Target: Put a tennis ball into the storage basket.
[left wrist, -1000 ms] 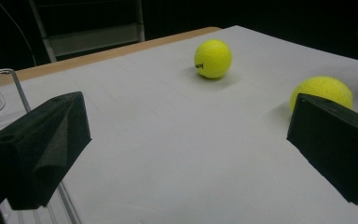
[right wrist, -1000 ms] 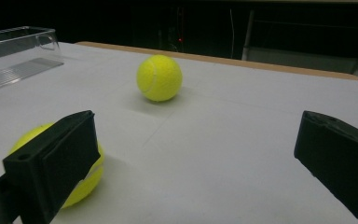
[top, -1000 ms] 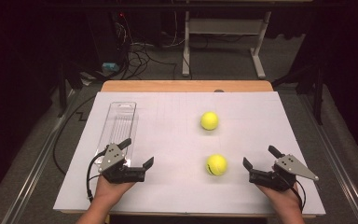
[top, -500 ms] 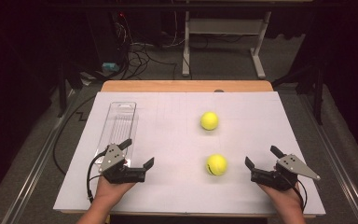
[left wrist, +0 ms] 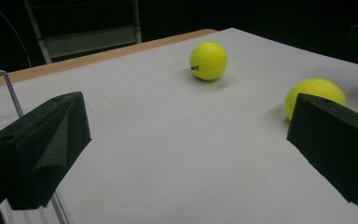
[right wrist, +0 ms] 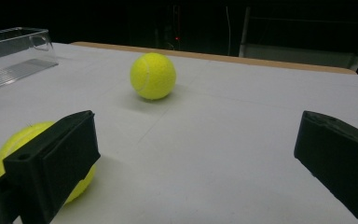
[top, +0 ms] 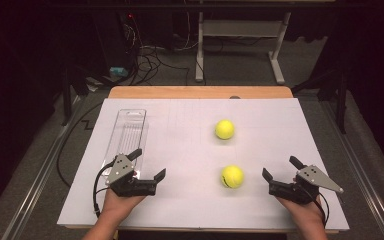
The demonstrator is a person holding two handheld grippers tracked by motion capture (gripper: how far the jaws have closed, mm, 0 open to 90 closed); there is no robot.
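Almost nothing has moved since a second ago: the right gripper (top: 281, 170) has only edged slightly outward, and both balls lie where they did. The near ball (top: 232, 176) sits on the white sheet (top: 190, 150) between the two grippers, closer to the right one; in the right gripper view it lies just beside and partly behind that gripper's left jaw, not between the jaws. The far ball (top: 224, 129) rests well apart, farther up the sheet. A clear tray (top: 128, 132) lies along the sheet's left side, its near end under the left gripper (top: 150, 165). This looks like the start, before any reach: probably the balls go into the tray. The next move calls for swinging the right gripper toward the near ball until it sits squarely between the jaws, then closing gently, since a ball rolls if nudged. Both grippers have their jaws spread wide, holding and touching nothing.
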